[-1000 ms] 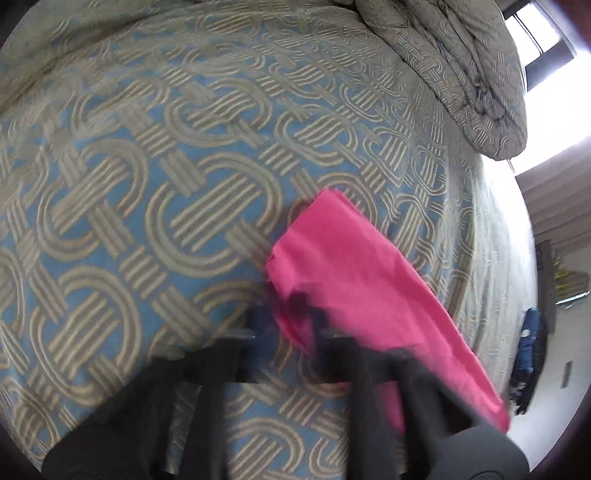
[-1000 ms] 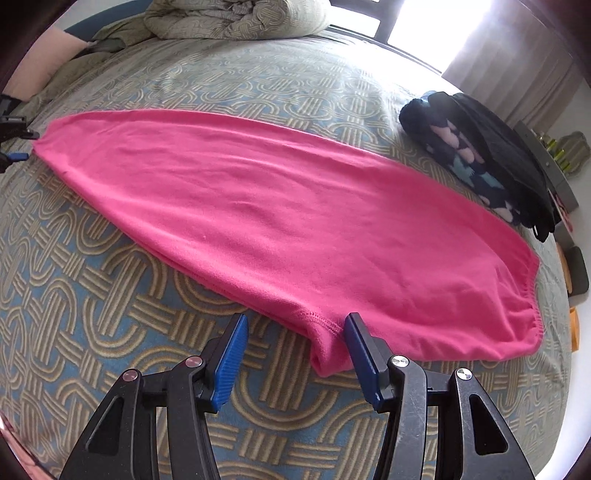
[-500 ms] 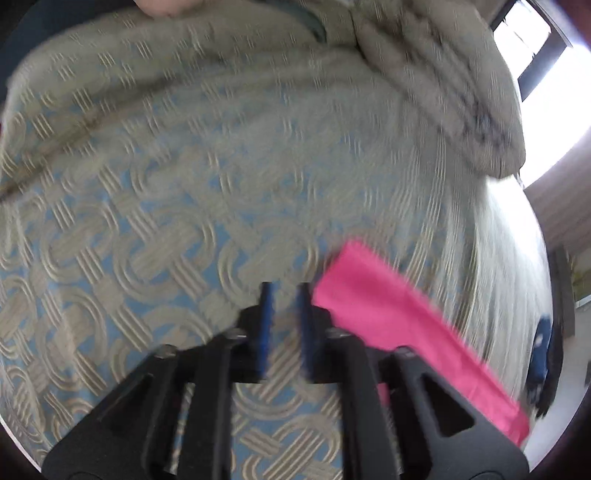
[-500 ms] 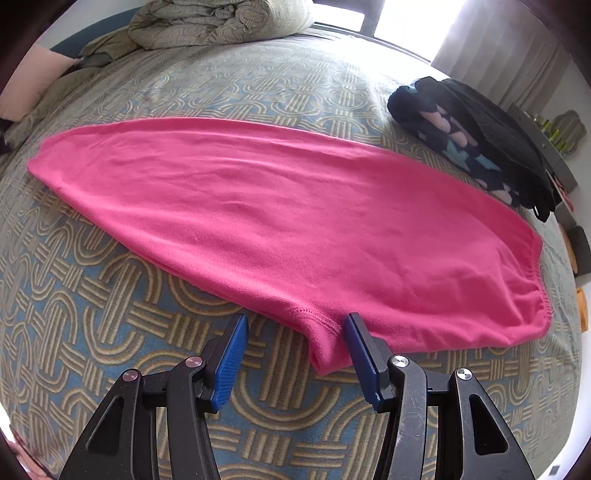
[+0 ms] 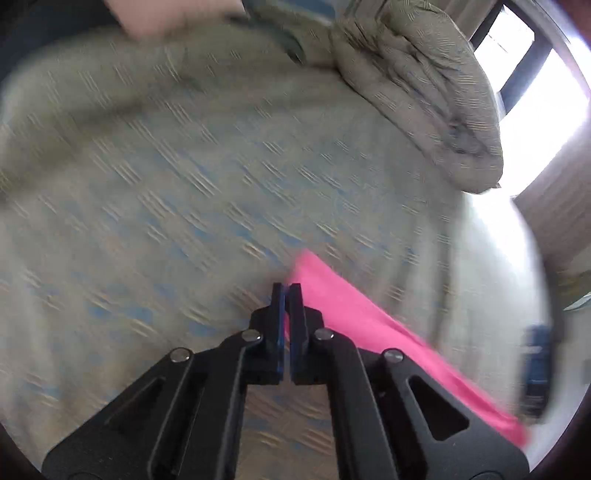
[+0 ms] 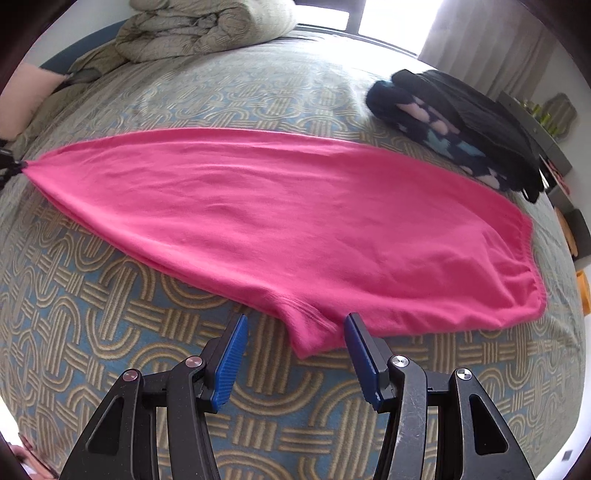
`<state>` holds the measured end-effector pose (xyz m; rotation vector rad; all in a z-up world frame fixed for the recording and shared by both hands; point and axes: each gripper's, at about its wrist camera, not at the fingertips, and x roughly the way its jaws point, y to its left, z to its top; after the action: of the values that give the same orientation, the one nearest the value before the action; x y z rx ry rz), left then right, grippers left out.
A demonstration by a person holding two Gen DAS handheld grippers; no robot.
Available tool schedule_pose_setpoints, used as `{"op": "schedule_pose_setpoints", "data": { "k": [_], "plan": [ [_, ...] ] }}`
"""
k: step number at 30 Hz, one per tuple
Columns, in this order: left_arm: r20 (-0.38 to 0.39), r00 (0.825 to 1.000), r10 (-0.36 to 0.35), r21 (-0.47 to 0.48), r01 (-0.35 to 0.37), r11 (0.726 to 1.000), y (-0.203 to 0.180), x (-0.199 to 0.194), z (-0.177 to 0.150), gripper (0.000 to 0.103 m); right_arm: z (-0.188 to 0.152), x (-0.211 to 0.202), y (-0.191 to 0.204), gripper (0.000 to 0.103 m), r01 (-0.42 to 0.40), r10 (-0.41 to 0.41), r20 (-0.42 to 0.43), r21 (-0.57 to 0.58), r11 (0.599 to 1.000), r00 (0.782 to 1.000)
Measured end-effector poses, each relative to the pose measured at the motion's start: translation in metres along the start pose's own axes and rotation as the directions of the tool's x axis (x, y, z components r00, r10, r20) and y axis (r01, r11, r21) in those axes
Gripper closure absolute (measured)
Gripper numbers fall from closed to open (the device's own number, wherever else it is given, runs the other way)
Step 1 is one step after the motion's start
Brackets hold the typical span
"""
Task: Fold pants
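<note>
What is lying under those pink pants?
The pink pants lie flat on a bedspread patterned with blue and tan loops, visible all around them. Whatever sits directly beneath the fabric is covered, so it cannot be seen.

Patterned bed, rumpled duvet, bright window.
</note>
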<state>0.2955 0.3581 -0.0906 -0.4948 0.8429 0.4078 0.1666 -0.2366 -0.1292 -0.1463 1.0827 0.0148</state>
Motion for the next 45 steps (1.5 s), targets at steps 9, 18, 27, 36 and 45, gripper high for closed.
{"op": "schedule_pose_setpoints", "data": {
  "k": [9,18,27,36,45],
  "plan": [
    [-0.121,0.992,0.033,0.008,-0.033,0.999,0.015,0.011,-0.03,0.1,-0.006,0.001,-0.036,0.048,-0.073,0.074,-0.001,0.16,0.984,0.997],
    [-0.187,0.976,-0.112,0.169,0.144,0.975,-0.075,-0.013,-0.075,0.059,-0.021,-0.017,-0.126,0.048,-0.071,0.045,0.071,0.429,0.901,0.996],
    [-0.49,0.801,-0.344,0.404,0.559,0.724,-0.206,-0.07,-0.201,0.057,-0.055,0.004,-0.271,0.044,-0.291,0.163,0.241,0.806,0.515,0.957],
    [-0.742,0.612,-0.274,0.563,0.791,0.241,-0.358,-0.126,-0.38,0.057,-0.035,0.036,-0.271,0.043,-0.396,0.275,0.294,0.781,0.484,0.915],
    [-0.723,0.654,-0.22,0.63,0.756,0.178,-0.408,-0.113,-0.415,0.057,-0.041,0.039,-0.285,0.043,-0.455,0.321,0.333,0.751,0.478,0.887]
  ]
}}
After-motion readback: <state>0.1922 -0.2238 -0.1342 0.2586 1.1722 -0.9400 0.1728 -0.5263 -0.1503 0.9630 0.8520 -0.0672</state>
